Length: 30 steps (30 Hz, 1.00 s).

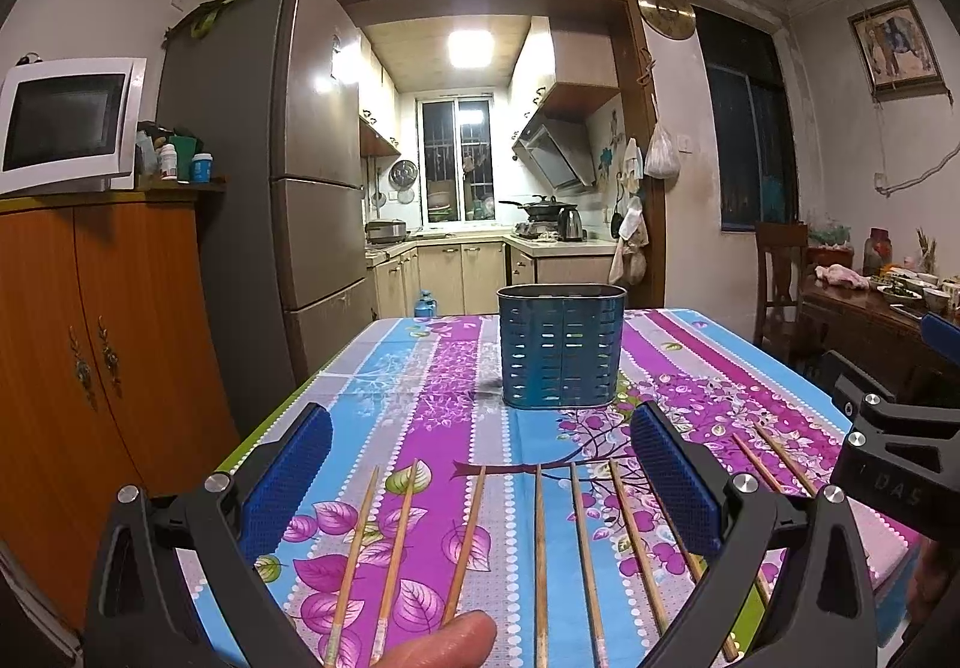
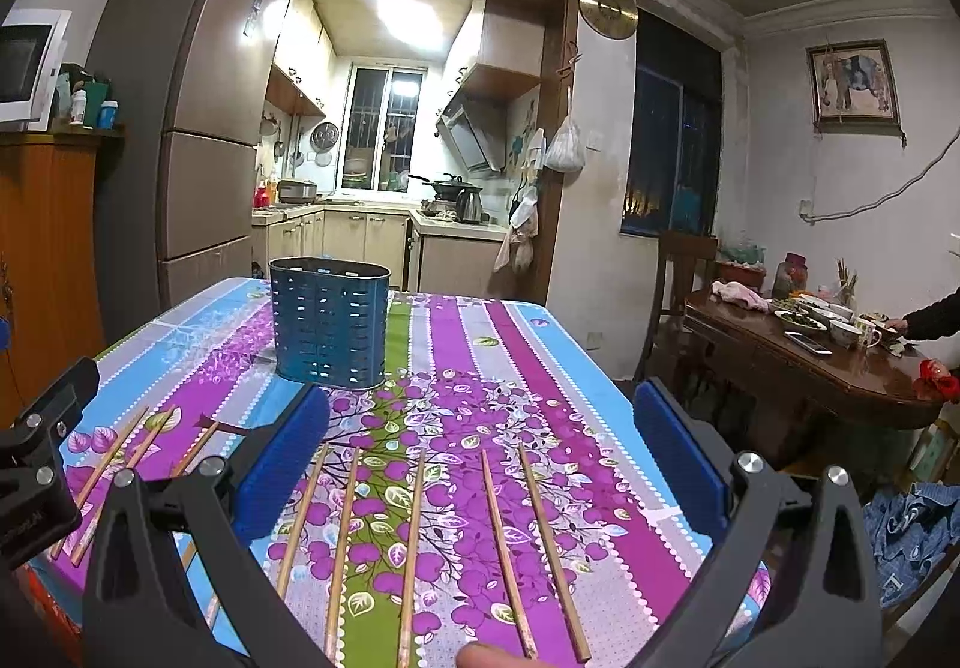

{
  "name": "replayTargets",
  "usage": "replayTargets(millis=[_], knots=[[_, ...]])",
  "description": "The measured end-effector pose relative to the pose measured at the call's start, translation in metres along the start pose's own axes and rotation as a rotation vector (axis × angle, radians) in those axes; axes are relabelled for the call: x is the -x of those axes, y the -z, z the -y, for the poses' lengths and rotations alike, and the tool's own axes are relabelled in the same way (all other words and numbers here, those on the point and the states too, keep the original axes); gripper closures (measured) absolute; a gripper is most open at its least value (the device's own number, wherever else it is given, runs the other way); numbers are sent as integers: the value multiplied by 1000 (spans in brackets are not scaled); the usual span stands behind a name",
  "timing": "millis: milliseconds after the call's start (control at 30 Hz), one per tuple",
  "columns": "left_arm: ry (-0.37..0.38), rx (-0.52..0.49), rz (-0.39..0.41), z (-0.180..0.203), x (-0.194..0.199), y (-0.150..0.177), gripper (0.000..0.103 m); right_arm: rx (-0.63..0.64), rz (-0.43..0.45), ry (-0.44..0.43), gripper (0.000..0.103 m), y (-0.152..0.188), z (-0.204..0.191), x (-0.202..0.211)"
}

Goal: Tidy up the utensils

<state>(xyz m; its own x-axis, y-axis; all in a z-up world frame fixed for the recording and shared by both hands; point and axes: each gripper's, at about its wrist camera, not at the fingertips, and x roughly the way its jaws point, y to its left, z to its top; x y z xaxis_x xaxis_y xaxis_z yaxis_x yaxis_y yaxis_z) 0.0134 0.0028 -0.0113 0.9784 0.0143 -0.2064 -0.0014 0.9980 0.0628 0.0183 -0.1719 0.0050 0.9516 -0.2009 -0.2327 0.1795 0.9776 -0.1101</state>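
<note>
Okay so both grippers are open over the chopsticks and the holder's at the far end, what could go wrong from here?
1. The chopsticks lie close together, so the right hand-held gripper might catch two at once.
2. The blue utensil holder stands unsupported on the tablecloth; a hard drop-in could tip it.
3. The left hand-held gripper works right beside the other, so they might collide.

Left gripper [image 1: 480, 488] spread wide, blue pads [image 1: 675, 479] well apart, right gripper [image 2: 498, 464] equally wide, both level and side by side, what looks like a fingertip [image 1: 447, 638] at the bottom edge
</note>
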Motion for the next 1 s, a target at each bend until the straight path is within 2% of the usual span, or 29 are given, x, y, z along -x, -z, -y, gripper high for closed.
replayTargets(millis=[500,600,733,867,1000], knots=[[0,2,0,-2,-2,0,4,3,-3,0,5,-2,-2,-2],[22,21,-13,-8,-6,-1,4,-5,-7,1,5,-2,-2,-4],[7,70,-25,-36,-8,-3,4,-25,15,11,5,-4,8,0],[-51,130,-93,-79,-12,-1,4,-6,72,43,5,-1,21,7],[-39,142,-149,-118,4,13,4,-3,67,41,5,9,45,9]])
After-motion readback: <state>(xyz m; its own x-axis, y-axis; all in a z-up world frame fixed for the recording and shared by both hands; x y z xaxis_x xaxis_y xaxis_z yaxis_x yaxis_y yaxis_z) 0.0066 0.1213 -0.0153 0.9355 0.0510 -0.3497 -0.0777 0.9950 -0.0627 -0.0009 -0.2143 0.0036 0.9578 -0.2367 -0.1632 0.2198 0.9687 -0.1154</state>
